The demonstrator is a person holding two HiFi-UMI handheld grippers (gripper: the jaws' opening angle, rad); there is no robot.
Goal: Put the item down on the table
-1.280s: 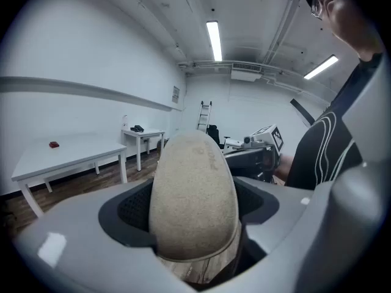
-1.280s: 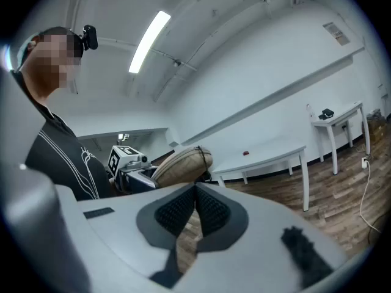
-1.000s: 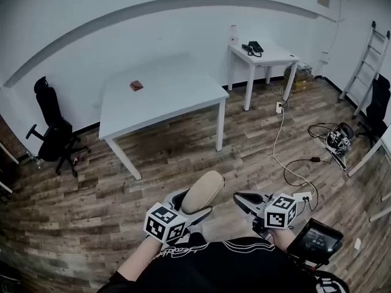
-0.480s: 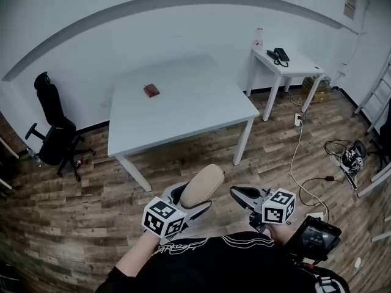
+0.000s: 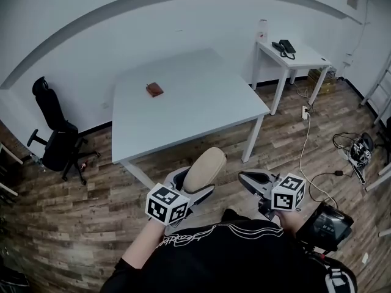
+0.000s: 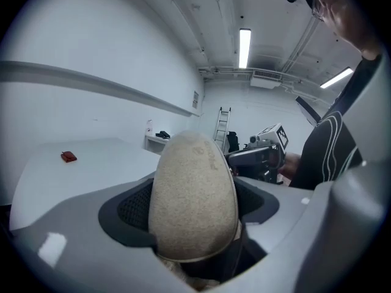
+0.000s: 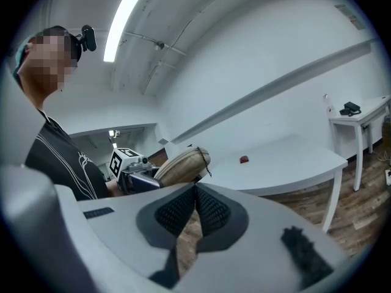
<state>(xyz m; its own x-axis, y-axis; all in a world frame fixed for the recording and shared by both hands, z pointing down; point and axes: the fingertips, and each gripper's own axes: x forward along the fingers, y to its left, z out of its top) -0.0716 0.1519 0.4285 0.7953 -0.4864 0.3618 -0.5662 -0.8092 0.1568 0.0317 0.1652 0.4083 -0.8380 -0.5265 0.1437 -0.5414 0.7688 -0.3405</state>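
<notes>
- Left gripper [image 5: 192, 194] is clamped wide on the beige oval item [image 5: 204, 168]. The item sticks up and forward over the floor, short of the table.
- Right gripper [image 7: 194, 191] is pinched together, empty, just beside. Leave it out of this.
- White table [image 5: 201, 102]: near edge is bare. Carry in level, lower until the item rests, then release.
- Small red object [image 5: 154, 90] sits far back-left. Steer clear.
</notes>
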